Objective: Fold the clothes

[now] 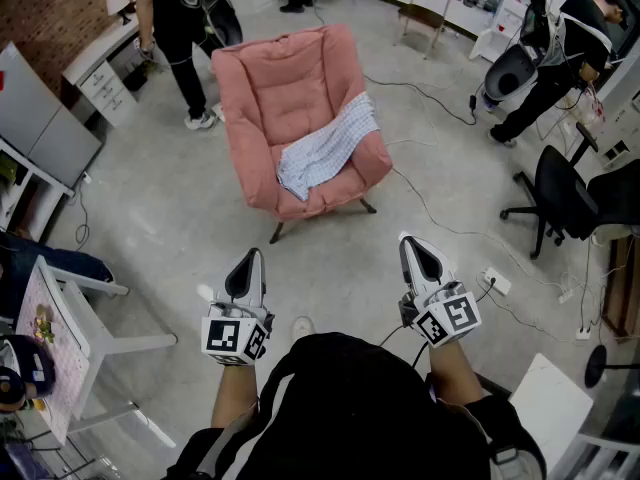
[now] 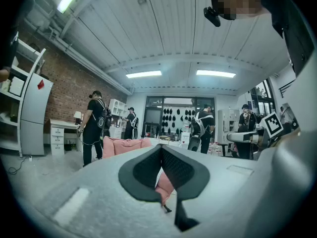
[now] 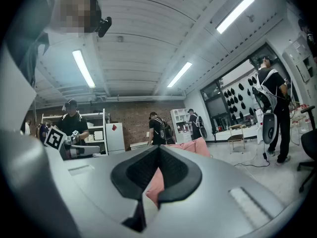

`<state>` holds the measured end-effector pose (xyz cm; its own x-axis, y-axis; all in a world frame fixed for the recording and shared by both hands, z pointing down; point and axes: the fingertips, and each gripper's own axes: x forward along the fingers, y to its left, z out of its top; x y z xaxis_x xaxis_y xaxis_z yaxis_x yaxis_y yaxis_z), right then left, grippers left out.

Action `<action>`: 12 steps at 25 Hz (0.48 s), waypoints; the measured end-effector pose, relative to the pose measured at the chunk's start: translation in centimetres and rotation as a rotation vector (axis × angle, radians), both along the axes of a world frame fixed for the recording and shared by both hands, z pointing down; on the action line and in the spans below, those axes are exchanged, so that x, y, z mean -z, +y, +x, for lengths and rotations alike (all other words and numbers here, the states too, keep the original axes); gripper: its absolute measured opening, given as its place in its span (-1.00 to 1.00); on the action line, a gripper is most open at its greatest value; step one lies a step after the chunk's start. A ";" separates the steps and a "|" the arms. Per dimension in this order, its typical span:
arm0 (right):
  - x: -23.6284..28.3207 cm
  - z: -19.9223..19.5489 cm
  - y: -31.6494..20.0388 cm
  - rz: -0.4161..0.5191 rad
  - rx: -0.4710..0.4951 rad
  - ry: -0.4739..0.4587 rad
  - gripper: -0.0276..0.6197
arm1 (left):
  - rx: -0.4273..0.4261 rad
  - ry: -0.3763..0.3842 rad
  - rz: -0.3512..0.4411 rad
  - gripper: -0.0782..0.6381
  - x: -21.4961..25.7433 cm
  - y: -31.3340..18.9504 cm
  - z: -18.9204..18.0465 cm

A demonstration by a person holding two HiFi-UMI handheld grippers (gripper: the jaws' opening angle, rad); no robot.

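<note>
Noted left gripper clenched, nothing between jaws. Same for right gripper: clenched, empty. Both held level, side by side above grey floor, aimed at pink armchair. Found checked cloth lying rumpled across seat and one armrest, well apart from both grippers. Saw person standing beyond chair
</note>
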<state>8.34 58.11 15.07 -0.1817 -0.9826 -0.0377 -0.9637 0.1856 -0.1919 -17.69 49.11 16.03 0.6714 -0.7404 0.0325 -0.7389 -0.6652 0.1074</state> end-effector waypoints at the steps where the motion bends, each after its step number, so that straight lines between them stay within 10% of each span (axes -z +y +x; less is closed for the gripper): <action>1: 0.0 -0.1 -0.1 0.002 0.002 0.000 -0.90 | -0.002 0.000 0.000 -0.77 -0.1 -0.1 0.0; 12: 0.0 -1.8 -0.9 0.000 -0.001 0.005 -0.90 | -0.037 0.010 -0.002 -0.77 0.1 -1.2 -0.6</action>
